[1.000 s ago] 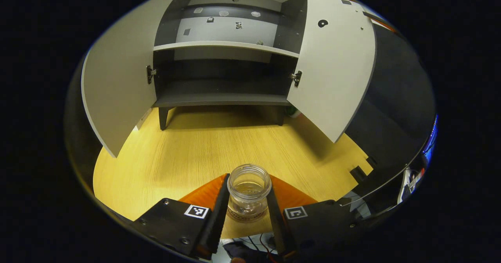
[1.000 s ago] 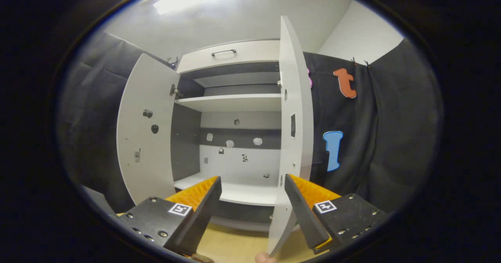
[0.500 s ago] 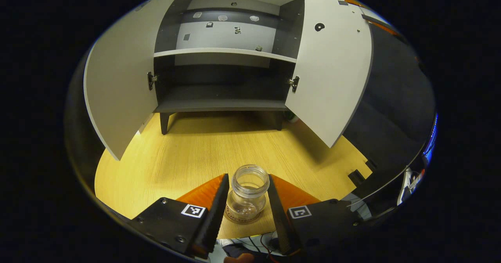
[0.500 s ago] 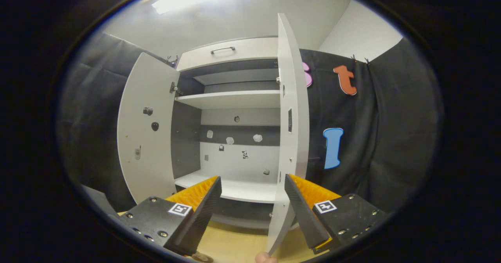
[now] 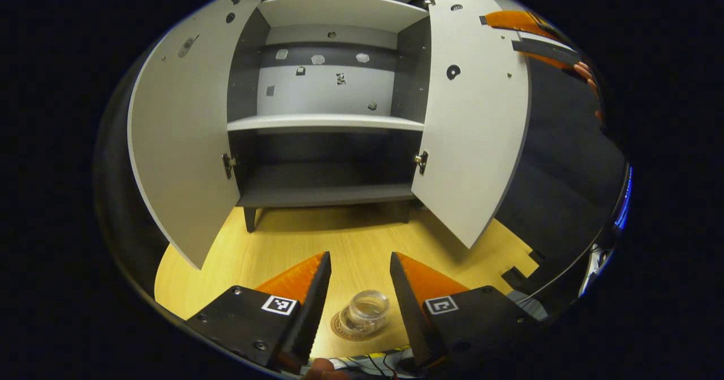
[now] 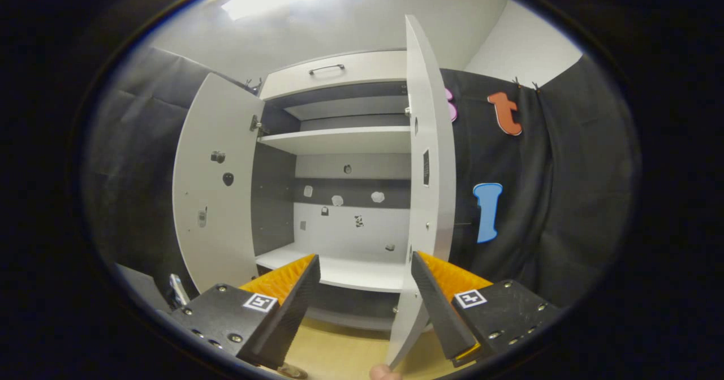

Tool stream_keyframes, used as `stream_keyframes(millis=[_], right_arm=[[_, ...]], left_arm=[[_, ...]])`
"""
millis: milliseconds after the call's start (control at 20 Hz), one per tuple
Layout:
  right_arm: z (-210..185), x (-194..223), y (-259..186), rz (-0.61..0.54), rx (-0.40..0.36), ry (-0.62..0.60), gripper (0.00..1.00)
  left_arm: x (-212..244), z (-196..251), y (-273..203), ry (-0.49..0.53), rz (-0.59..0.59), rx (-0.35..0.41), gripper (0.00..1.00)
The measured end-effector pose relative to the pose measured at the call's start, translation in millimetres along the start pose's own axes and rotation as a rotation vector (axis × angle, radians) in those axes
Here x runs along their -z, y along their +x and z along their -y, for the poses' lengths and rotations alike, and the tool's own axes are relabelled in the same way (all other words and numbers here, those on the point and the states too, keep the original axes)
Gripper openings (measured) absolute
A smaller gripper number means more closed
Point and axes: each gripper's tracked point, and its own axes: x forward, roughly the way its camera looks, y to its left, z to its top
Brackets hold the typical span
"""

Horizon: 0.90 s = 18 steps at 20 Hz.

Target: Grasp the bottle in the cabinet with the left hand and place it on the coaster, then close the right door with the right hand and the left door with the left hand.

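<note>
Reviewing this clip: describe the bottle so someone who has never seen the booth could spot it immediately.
Start at the open white cabinet standing on the yellow wooden table. In front of it, near the table's front edge, a round brown coaster lies between the left gripper's spread fingers. The bottle stands on it: a short, clear, lidless jar, the only glass item there.

We've got black claw bodies, each left claw (image 5: 355, 272) and right claw (image 6: 365, 272) block with a square fiducial tag and screws.

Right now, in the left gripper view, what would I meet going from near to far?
Fingers → bottle on its coaster → bare wooden table → open cabinet with its back wall farthest.
</note>
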Motion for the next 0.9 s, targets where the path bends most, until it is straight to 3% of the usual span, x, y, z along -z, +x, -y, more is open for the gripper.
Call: stream_keyframes(millis=[50,300,350,400,550,750,900], right_arm=[[-0.4,-0.4,0.7,0.003,-0.002,0.0,0.98],[-1.8,-13.4,-0.9,0.052,-0.012,-0.009,0.98],[-2.1,-16.3,-3.2,0.064,-0.016,-0.014,0.94],[-2.0,-19.8,-5.7,0.077,-0.019,-0.018,0.98],[3.5,-33.7,-15.6,0.121,-0.009,-0.027,0.98],[25.6,-46.5,-30.2,0.155,0.056,-0.029,0.98],[52.2,-55.7,-44.5,0.189,0.146,-0.055,0.98]], left_arm=[[-13.1,-0.6,-0.7,0.001,0.028,-0.004,0.71],[-86.8,-4.5,-12.4,0.006,0.17,-0.035,0.69],[-102.7,-6.0,-15.9,0.007,0.202,-0.045,0.68],[-116.6,-7.7,-18.3,0.008,0.226,-0.058,0.69],[-153.9,-12.1,-26.0,0.022,0.293,-0.098,1.0],[-179.3,-8.8,-32.3,0.027,0.342,-0.102,0.97],[-183.0,-5.4,-35.5,0.024,0.352,-0.092,0.97]])
